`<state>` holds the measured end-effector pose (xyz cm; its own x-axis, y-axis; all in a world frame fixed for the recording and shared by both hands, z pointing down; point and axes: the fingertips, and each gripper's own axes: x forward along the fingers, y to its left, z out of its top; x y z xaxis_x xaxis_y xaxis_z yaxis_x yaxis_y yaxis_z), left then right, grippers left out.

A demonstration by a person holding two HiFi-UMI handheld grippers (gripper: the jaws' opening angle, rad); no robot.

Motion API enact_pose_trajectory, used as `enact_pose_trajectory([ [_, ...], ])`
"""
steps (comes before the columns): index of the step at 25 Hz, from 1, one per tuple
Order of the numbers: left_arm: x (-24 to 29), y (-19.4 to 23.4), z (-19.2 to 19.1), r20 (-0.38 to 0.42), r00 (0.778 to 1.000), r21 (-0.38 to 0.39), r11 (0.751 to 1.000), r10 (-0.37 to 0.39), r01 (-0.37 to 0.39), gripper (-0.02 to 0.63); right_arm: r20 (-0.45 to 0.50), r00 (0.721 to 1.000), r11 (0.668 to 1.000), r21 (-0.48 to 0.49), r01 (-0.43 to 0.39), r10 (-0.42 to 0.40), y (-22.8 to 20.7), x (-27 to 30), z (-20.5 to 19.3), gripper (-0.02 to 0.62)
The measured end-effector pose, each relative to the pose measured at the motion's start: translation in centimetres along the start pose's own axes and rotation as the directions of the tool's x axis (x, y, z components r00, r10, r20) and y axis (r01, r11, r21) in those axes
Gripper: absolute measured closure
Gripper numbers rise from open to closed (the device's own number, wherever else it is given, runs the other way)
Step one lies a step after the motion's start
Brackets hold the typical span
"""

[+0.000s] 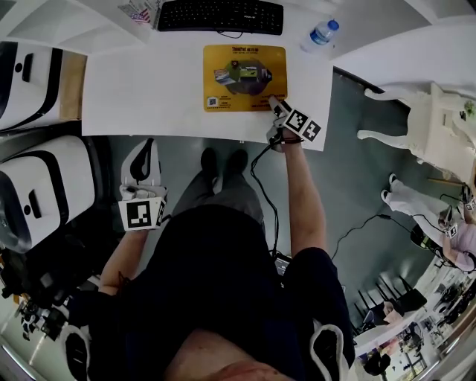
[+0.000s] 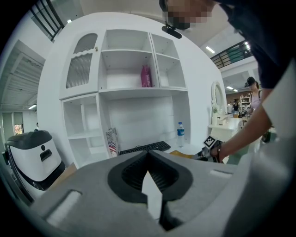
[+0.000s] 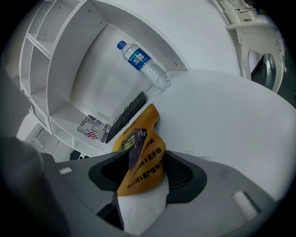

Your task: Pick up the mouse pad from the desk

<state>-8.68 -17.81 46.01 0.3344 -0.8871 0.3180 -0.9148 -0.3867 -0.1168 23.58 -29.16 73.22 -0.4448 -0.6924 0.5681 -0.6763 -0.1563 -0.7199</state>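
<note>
1. The right claw is open. Its jaws stand apart on either side of the near right corner of the mouse pad, and their ribbed black faces do not appear to clamp it yet. The likely reason is that a corner is the easiest part of a flat sheet to bite.
2. The claw slants down toward the desk, which suits bringing a jaw low against the sheet's edge.
3. The mouse pad lies flat near the desk's front edge, right of the middle. It is a thin rectangular sheet with rounded corners, yellow with a dark printed picture. It will probably bend if it is lifted by one corner.
4. The desk top is white, smooth and hard, so the sheet may slide rather than rise.
5. The left claw is closed and empty. It is held short of the desk's front edge, toward the left corner, clear of the work.
6. A black keyboard sits at the back edge. A clear plastic bottle with a blue cap stands near the back right corner. Both are well apart from the mouse pad.
</note>
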Motion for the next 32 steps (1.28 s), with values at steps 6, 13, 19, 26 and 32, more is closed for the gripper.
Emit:
enact_pose_trajectory([
  [6,-0.2,0.4,-0.1,-0.003,1.000,0.001,1.000,0.018,-0.018,0.604,-0.053,0.996,0.996,-0.064,0.065,-0.068,0.0,1.9,0.5,0.518],
  [13,-0.4,1.1,-0.3,-0.008,0.999,-0.006,0.999,0.035,-0.035,0.604,-0.021,0.999,0.990,-0.140,0.022,-0.025,1.6,1.6,0.8,0.577],
  [19,-0.1,0.5,-0.1,-0.001,1.000,-0.005,1.000,0.023,-0.023,0.604,0.021,0.999,0.955,-0.293,-0.040,0.049,5.4,0.0,2.1,0.578],
  [26,-0.3,0.5,0.3,0.016,1.000,-0.003,1.000,0.024,-0.024,0.604,0.051,0.993,0.903,-0.423,-0.078,0.109,10.0,-1.5,3.4,0.577],
  [32,-0.6,0.7,0.6,0.026,0.999,-0.003,0.999,0.032,-0.032,0.604,0.091,0.986,0.812,-0.580,-0.063,0.141,13.6,-3.7,4.2,0.577],
])
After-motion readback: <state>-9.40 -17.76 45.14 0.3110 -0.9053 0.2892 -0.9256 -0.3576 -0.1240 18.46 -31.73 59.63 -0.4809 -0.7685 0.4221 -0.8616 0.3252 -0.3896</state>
